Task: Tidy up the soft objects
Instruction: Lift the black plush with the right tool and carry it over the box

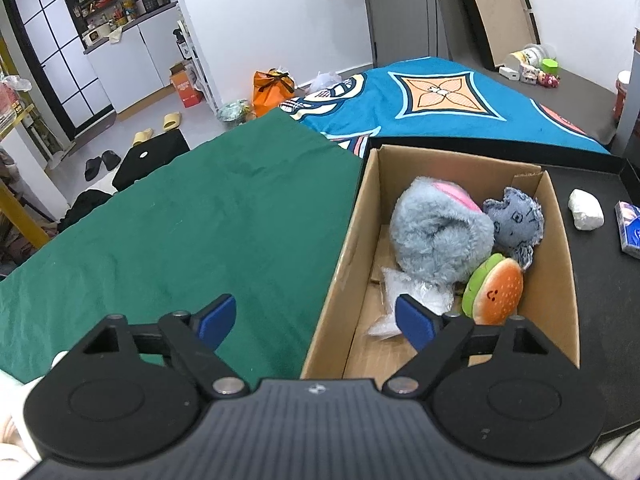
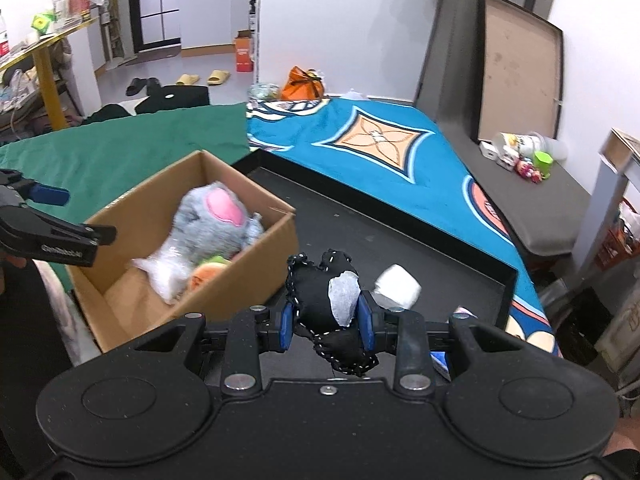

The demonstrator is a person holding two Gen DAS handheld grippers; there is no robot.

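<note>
Left wrist view. Left claw [image 1: 316,318]: jaws wide apart, nothing between the blue pads; one pad over the green cloth [image 1: 180,220], the other above the near end of the cardboard box [image 1: 560,280]. Box contents: large grey plush [image 1: 440,236] with a pink patch, small grey-blue plush [image 1: 516,216] against the far wall, burger plush [image 1: 496,290] at the near right, clear plastic bag [image 1: 404,300] on the floor of the box. Free floor remains at the near left of the box. Outside it, on the dark surface [image 1: 600,320]: a white lump [image 1: 586,210], soft-looking.

Right wrist view. Right claw [image 2: 326,320]: closed on a black stitched plush [image 2: 320,304] with a grey-white patch, gripped across its middle, its lower end hanging below the pads. The plush is held clear above the dark surface, just right of the box [image 2: 224,276]. A white roll [image 2: 398,286] lies beyond it.

Step in hand, as judged: carrying the black plush to the box. Handling advice: keep the squeeze firm, since the toy is limp; bring it over the rim and above the bare near-left floor; release only once it is below the rim. The left claw hangs beside the box's near corner; best kept out of the drop path.
</note>
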